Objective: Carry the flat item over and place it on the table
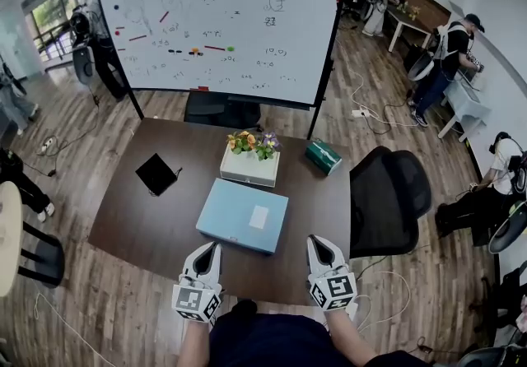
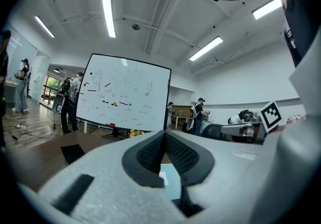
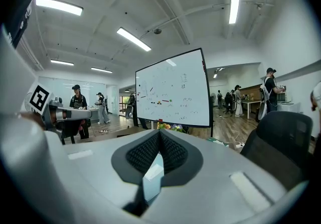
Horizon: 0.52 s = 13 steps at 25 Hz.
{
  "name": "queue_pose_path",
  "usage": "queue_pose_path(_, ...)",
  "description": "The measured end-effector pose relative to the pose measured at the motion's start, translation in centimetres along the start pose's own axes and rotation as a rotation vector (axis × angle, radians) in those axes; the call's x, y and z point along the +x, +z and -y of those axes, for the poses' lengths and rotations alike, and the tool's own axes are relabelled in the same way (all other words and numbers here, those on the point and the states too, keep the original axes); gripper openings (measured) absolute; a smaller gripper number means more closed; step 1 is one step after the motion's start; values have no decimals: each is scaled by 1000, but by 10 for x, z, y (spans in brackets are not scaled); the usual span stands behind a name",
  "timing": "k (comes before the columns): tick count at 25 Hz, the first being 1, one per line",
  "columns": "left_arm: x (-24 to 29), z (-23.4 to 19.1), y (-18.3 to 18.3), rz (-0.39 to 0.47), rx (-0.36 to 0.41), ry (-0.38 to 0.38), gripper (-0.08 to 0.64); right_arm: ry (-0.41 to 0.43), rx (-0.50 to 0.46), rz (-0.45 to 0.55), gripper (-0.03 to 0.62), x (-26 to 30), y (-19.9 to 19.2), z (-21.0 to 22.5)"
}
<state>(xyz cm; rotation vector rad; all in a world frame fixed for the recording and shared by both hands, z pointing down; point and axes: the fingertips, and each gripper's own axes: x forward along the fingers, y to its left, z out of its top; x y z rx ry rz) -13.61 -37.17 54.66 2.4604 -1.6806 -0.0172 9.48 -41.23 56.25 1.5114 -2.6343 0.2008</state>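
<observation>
A flat light-blue box (image 1: 243, 216) with a white label lies on the dark brown table (image 1: 148, 225), near its front edge. My left gripper (image 1: 216, 246) hovers just short of the box's near left corner, jaws shut and empty. My right gripper (image 1: 314, 240) hangs just right of the box's near right corner, also shut on nothing. In the left gripper view the dark pads (image 2: 150, 152) meet at the tip, and a strip of the blue box (image 2: 169, 180) shows below them. The right gripper view shows the same: closed pads (image 3: 173, 153) above a sliver of the box (image 3: 150, 179).
Behind the blue box stands a white planter with flowers (image 1: 250, 160), a green box (image 1: 323, 155) to its right and a black tablet (image 1: 156, 173) to its left. A black office chair (image 1: 389, 197) sits at the table's right side. A whiteboard (image 1: 222, 20) stands beyond; people stand around the room.
</observation>
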Motion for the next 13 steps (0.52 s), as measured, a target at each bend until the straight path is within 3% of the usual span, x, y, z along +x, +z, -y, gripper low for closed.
queue_pose_path(13, -3, -13, -3, 4, -31, 18, -2, 0, 6, 9, 11, 5, 4, 4)
